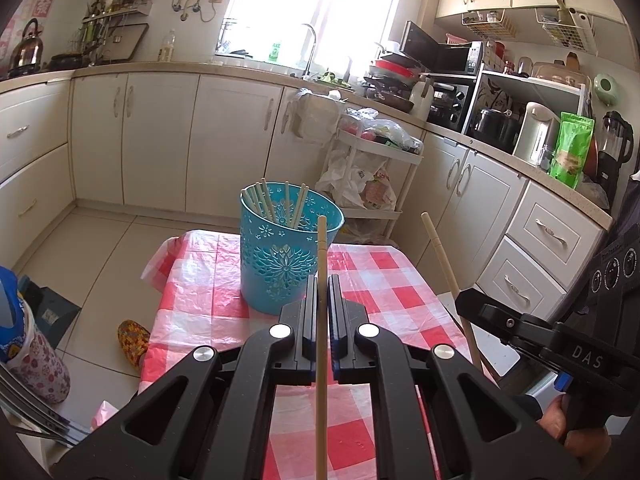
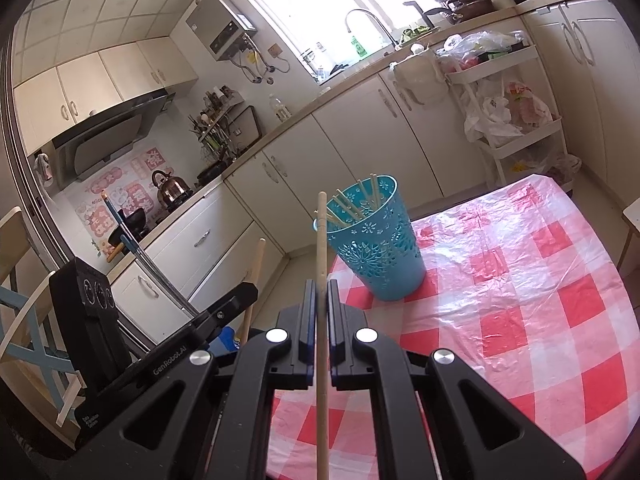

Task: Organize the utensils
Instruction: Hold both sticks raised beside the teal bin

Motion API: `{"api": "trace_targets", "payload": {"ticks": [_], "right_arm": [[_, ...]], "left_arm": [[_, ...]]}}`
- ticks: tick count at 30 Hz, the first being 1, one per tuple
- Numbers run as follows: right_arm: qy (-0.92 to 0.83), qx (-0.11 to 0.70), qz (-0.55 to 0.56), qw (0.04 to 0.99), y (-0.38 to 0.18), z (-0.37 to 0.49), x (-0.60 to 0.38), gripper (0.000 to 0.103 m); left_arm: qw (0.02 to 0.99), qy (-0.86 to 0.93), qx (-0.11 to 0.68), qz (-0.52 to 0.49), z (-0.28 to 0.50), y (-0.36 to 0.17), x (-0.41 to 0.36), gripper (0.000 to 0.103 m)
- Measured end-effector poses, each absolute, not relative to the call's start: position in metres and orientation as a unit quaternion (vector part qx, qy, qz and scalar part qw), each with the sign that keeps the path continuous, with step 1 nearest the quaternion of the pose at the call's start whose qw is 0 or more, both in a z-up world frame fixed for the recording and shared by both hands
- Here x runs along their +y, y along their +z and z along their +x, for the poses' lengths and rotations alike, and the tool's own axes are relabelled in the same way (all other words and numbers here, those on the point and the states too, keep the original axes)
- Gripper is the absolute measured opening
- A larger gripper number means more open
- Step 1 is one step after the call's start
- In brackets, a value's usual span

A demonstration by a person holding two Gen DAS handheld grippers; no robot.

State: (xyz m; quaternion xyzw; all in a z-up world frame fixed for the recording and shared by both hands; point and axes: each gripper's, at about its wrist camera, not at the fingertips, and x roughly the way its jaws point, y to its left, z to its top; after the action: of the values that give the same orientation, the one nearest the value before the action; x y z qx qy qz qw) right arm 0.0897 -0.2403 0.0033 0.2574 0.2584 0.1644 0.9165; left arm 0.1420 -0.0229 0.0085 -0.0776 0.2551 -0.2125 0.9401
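Left gripper [image 1: 321, 300] and right gripper [image 2: 321, 300] each clench one wooden chopstick [image 1: 321, 320]; the blue holder [image 1: 290, 248] stands at twelve o'clock on the checked tablecloth [image 1: 384, 292]; tilt tips down, release inside the rim.

A kettle [image 2: 170, 192] sits near a white trolley [image 2: 516, 92].

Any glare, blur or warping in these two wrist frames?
Left wrist: window blown out, counters bowed by the fisheye, chopstick and basket sharp. Right wrist: window also blown out, sheen on the tablecloth, scene tilted, dark corners.
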Motion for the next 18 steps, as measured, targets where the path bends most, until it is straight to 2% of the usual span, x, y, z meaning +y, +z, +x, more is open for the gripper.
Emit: {"api": "trace_targets", "payload": {"ticks": [18], "right_arm": [[0.16, 0.225, 0.243, 0.93, 0.025, 0.076, -0.239, 0.006]], "left_arm": [[0.943, -0.214, 0.24, -0.081, 0.131, 0.017, -0.024, 0.005]]}}
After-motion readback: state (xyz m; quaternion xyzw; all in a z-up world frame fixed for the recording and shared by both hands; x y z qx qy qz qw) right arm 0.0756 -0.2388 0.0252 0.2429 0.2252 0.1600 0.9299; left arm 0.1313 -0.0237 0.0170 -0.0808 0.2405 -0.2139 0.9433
